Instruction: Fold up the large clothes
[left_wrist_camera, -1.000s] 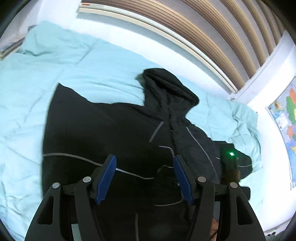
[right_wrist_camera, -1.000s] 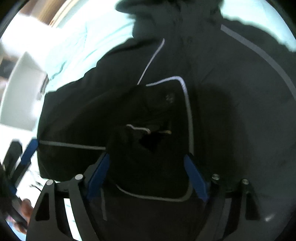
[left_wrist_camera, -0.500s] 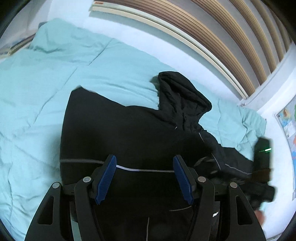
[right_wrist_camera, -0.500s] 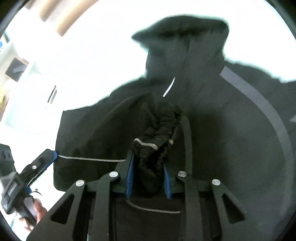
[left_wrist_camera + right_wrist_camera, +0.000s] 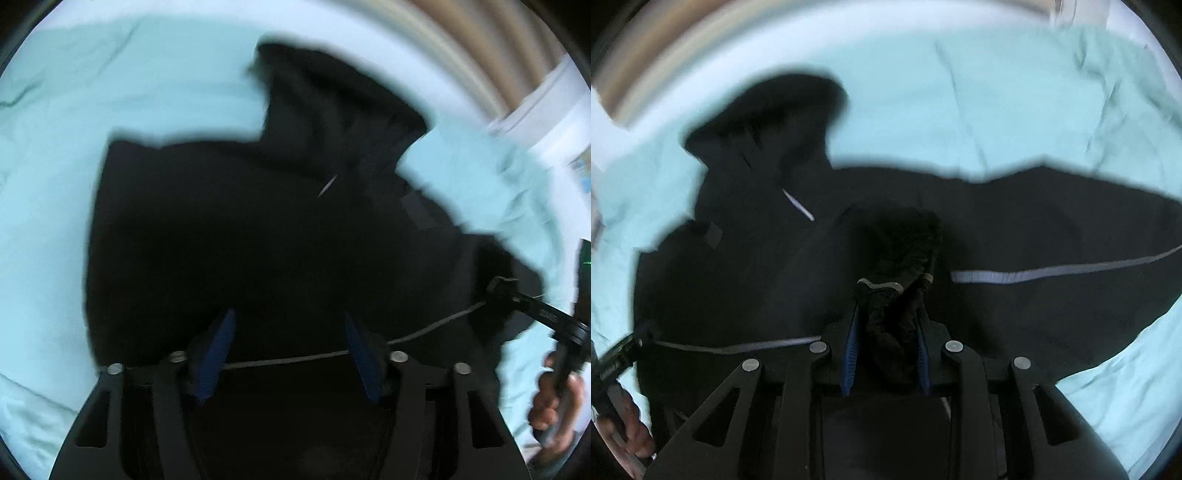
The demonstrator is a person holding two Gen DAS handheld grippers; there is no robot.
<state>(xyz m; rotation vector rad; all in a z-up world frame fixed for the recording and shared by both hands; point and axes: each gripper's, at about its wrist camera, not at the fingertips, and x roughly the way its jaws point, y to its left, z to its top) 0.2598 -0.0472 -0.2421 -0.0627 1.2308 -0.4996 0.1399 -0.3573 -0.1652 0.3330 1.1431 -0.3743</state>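
A black hooded jacket (image 5: 258,240) lies spread on a teal duvet (image 5: 74,147), its hood (image 5: 332,110) toward the far wall. My left gripper (image 5: 288,317) hangs low over the jacket's lower part. Its jaws are closing, with black fabric and a thin grey piping line between the pads; blur hides any contact. In the right wrist view the jacket (image 5: 1034,229) fills the middle, and my right gripper (image 5: 888,314) is shut on a bunched sleeve end (image 5: 894,295) with a grey cuff band. The right gripper (image 5: 504,288) also shows at the jacket's right edge.
The duvet (image 5: 997,92) reaches past the jacket on all sides. A slatted wall panel (image 5: 480,55) and a map poster (image 5: 581,166) lie behind the bed. A hand (image 5: 554,406) grips the right tool; the left gripper (image 5: 624,354) shows at the jacket's left hem.
The right gripper has shut on the bunched sleeve and carried it sideways over the jacket. The left gripper has dropped closer to the jacket and its jaws have narrowed a little.
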